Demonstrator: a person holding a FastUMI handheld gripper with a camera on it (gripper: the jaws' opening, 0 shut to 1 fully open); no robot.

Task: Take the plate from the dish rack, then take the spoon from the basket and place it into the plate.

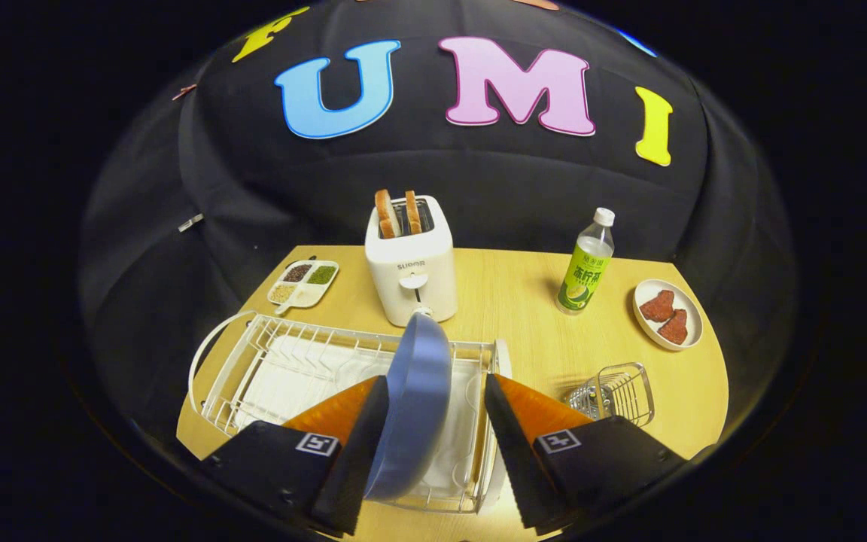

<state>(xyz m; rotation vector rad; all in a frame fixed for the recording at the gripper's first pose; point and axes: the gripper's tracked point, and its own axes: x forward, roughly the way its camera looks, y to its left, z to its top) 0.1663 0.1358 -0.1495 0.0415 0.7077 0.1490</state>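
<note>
A blue plate [412, 406] stands on edge in the white wire dish rack [253, 369], its rim reaching up in front of the toaster. My gripper [435, 388] is open and straddles the plate. The left finger lies close against the plate's back, while a gap remains between the plate's face and the right finger. Just beyond the right finger sits a small wire basket [618, 391] on the table. A shiny utensil, probably the spoon [580, 397], lies in it, mostly hidden by the wires.
A white toaster [411, 263] holding two bread slices stands right behind the rack. A green-labelled bottle [586, 263] and a small plate of meat slices [668, 314] are beyond the basket. A divided dish of grains [303, 284] sits left of the toaster.
</note>
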